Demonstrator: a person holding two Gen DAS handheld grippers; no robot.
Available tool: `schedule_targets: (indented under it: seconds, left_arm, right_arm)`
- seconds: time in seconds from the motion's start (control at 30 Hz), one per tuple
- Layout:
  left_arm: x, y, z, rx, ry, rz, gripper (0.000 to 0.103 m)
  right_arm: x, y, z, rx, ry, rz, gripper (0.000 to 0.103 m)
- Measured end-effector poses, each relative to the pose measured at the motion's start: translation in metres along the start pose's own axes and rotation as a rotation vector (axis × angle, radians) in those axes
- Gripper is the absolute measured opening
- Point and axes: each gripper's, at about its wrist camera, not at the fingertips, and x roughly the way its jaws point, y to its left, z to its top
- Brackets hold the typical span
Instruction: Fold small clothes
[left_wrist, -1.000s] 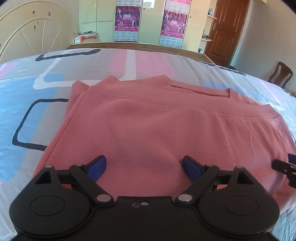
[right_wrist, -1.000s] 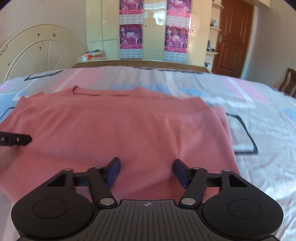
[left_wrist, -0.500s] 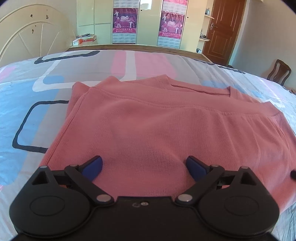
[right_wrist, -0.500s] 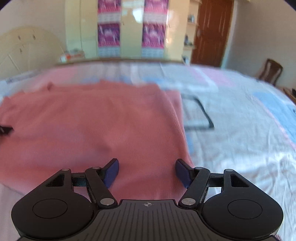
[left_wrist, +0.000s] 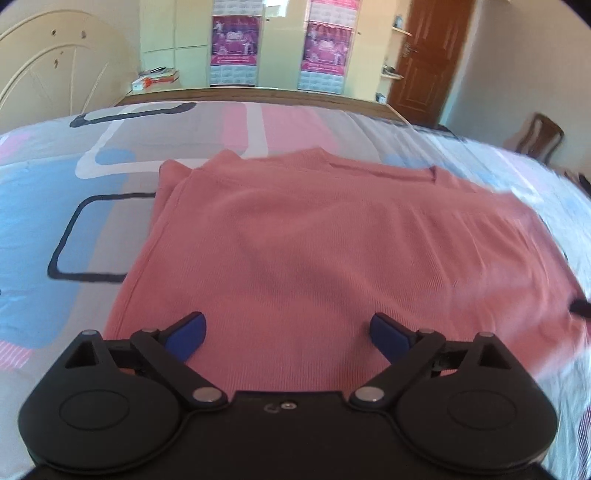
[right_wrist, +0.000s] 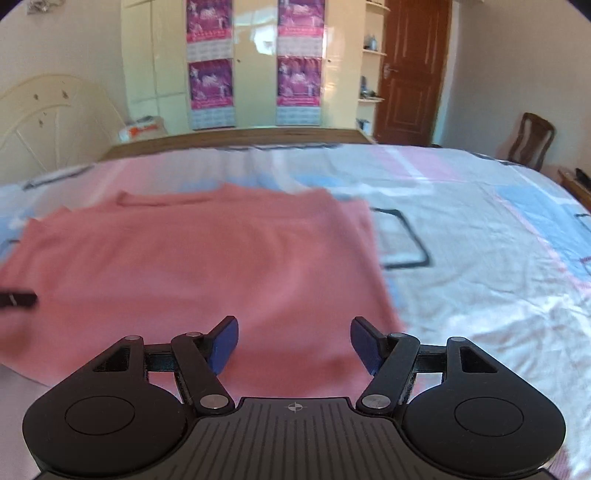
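A pink top (left_wrist: 332, 236) lies folded on the bed, spread flat across the middle of both wrist views, its neckline edge toward the far side and a second layer showing along its left border in the left wrist view. Under it is a bedsheet (left_wrist: 74, 206) printed with grey, pink and blue blocks and dark rounded outlines.

The left gripper (left_wrist: 288, 332) sits at the bottom centre of its view, blue pads (left_wrist: 186, 334) spread wide apart with nothing between them but the cloth lying below; whether they touch the fabric I cannot tell. The right gripper (right_wrist: 293, 341) is at the bottom centre of its own view, above the near right corner of the top, its blue pads (right_wrist: 223, 343) likewise standing apart and gripping nothing. A dark tip of the other tool pokes in at the left edge of the right wrist view, and another at the right edge of the left wrist view.

At the upper centre stands a cream wardrobe (right_wrist: 251, 66) with purple posters (right_wrist: 210, 85) on its doors. A brown door (right_wrist: 410, 70) is at upper right, a wooden chair (right_wrist: 532, 140) at far right, and a pale curved headboard (right_wrist: 48, 125) at left. The right half of both views is blurred
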Motion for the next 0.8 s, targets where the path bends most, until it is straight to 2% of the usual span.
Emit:
schedule_targets:
  seconds: [0.1,0.2,0.3,0.33,0.37,0.57,0.8]
  left_arm:
    - [0.002,-0.005,-0.017,0.063,0.026,0.016,0.096]
    - [0.001,-0.009,-0.026,0.121,0.011,0.032,0.096]
    - [-0.002,-0.004,-0.024,0.107,0.028,0.017,0.096]
    - [-0.003,-0.003,-0.024,0.101,0.035,0.013,0.096]
    - [-0.003,-0.002,-0.023,0.097,0.045,0.01,0.097]
    - [-0.007,0.001,-0.022,0.069,0.082,-0.003,0.097]
    - [-0.014,0.009,-0.02,0.031,0.111,-0.03,0.097]
  right_arm:
    - [0.005,0.034,0.002,-0.029,0.008,0.051,0.067]
    - [0.01,0.066,-0.002,-0.067,0.015,0.086,0.067]
    - [0.026,0.088,-0.014,-0.157,0.073,0.053,0.067]
    - [0.034,0.091,-0.02,-0.176,0.124,0.037,0.067]
    - [0.036,0.09,-0.024,-0.164,0.133,0.04,0.067]
    - [0.021,0.088,-0.014,-0.122,0.093,0.045,0.067]
    - [0.02,0.105,-0.003,-0.105,0.082,0.065,0.068]
